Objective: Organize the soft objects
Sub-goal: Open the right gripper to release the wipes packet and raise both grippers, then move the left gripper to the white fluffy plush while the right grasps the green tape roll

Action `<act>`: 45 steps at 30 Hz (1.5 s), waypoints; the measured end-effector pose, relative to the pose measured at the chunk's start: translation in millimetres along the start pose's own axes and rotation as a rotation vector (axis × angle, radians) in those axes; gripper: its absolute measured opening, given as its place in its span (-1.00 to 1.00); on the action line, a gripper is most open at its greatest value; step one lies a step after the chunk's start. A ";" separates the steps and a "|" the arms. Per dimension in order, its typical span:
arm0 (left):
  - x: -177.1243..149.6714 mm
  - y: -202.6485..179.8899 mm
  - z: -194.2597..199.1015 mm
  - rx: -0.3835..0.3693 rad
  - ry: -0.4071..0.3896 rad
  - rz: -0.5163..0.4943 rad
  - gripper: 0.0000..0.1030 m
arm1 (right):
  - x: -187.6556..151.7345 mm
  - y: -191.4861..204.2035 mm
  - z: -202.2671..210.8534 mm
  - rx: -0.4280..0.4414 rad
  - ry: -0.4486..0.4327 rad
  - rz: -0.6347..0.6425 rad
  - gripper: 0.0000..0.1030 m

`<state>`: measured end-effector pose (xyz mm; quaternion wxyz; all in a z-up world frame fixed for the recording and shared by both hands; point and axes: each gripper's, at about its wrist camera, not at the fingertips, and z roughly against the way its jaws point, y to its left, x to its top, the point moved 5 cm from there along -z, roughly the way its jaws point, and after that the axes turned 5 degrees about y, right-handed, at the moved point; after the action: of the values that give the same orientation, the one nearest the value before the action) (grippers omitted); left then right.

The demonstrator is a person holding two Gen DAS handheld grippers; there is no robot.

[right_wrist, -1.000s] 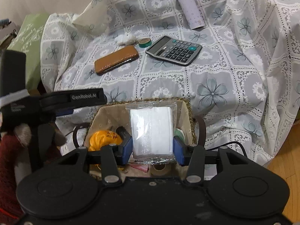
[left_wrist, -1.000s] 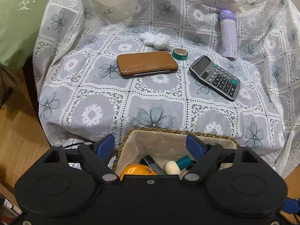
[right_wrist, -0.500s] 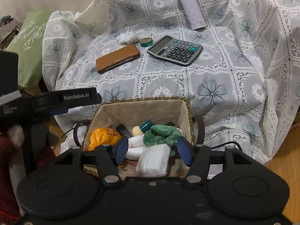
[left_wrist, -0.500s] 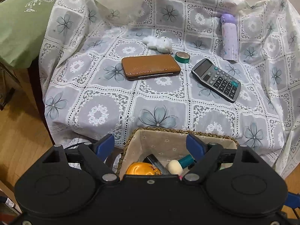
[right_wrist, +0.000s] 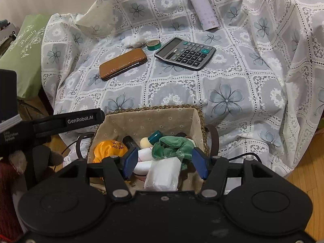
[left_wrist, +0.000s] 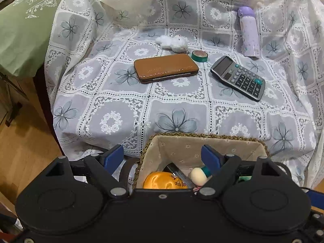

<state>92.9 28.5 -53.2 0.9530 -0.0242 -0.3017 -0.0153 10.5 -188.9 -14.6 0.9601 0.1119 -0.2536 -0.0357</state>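
Both claws wide open, empty: right claw (right_wrist: 165,163) over basket (right_wrist: 199,113), tissue pack (right_wrist: 164,174) inside. Risk: snagging lace cover (right_wrist: 232,77) reaching white plush (right_wrist: 133,40) at 12 o'clock.

Floral cloth (left_wrist: 121,109) under wallet (left_wrist: 165,67), calculator (left_wrist: 238,78)

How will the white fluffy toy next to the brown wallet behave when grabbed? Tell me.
The white fluffy toy looks like loose plush, so it will probably squash between the jaws and weigh little. It lies flat on the lace cloth, so it is unlikely to roll; its fur might snag there.
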 end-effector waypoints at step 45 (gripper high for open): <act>122.0 22.7 -75.7 0.024 0.030 -0.039 0.56 | 240.6 18.1 -117.4 -0.076 -0.058 0.123 0.15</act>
<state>237.2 45.2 -45.6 0.9571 -0.0067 -0.2881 -0.0307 277.8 -178.4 5.5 0.9564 0.0583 -0.2860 0.0106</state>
